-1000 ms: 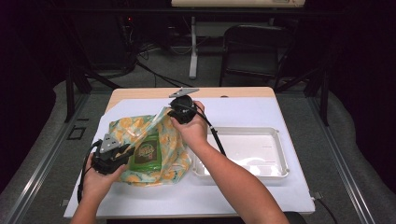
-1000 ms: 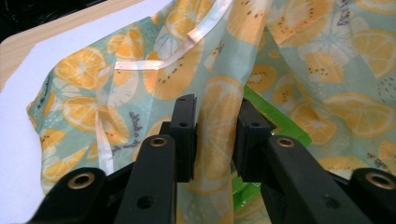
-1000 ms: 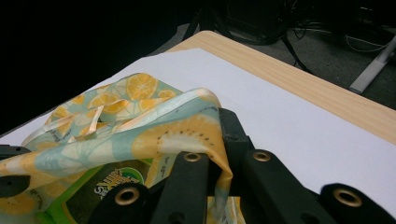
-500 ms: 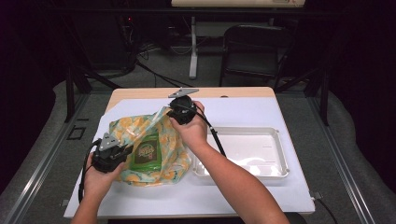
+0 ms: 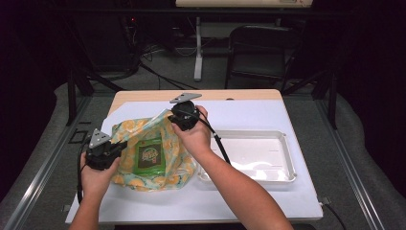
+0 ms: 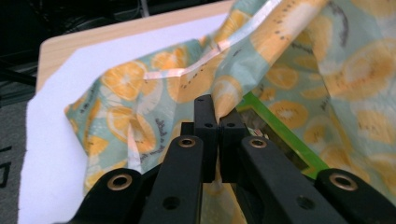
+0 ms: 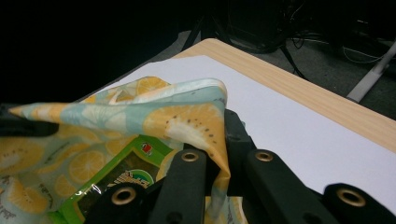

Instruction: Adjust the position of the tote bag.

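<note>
left claw [image 5: 115, 146]: just closed, pinching near-left edge of citrus-print plastic bag [image 5: 125, 135] | right claw [image 5: 178, 120]: clamped on bag's far rim | bag: left half of white worktop [image 5: 249, 117], green packet [image 5: 152, 156] inside

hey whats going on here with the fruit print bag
A person at a table holds a hand-held gripper in each hand, and both are clamped on the fruit-print bag. The left hand-held gripper has just been closing and now pinches the bag's edge; the right hand-held gripper grips another part of the rim and lifts it. A green packet shows through the bag. An empty white tray sits beside the bag on the white sheet.
</note>
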The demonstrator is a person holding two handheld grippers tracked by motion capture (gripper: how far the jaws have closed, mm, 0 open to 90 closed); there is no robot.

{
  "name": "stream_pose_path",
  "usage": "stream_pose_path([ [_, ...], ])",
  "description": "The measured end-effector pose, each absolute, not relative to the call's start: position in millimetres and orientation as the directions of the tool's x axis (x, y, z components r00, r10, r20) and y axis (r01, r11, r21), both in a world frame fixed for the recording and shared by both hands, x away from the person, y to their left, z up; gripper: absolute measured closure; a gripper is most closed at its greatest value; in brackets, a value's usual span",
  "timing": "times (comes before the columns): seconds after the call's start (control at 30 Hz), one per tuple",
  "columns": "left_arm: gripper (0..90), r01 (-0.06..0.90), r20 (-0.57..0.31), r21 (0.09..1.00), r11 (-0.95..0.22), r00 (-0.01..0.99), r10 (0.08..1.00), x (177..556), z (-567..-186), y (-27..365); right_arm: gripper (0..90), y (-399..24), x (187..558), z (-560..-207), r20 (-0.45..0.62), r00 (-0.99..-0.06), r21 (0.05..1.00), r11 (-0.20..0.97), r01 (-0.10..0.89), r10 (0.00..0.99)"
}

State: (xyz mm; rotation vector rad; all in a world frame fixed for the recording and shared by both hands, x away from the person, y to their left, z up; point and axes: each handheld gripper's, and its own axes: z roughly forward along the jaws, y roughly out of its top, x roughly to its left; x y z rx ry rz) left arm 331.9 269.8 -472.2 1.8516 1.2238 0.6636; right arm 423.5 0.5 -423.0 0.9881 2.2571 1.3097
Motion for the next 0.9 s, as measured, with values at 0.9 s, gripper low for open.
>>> stream_pose_path([
  [0.9, 89.9, 0.54, -0.055, 0.832, -0.128, 0.309, 0.949, 374.7, -495.4, 283.7, 87.1, 11.1, 442.9, -463.3, -0.037, -0.632, 0.777, 0.42, 0.469, 0.774],
])
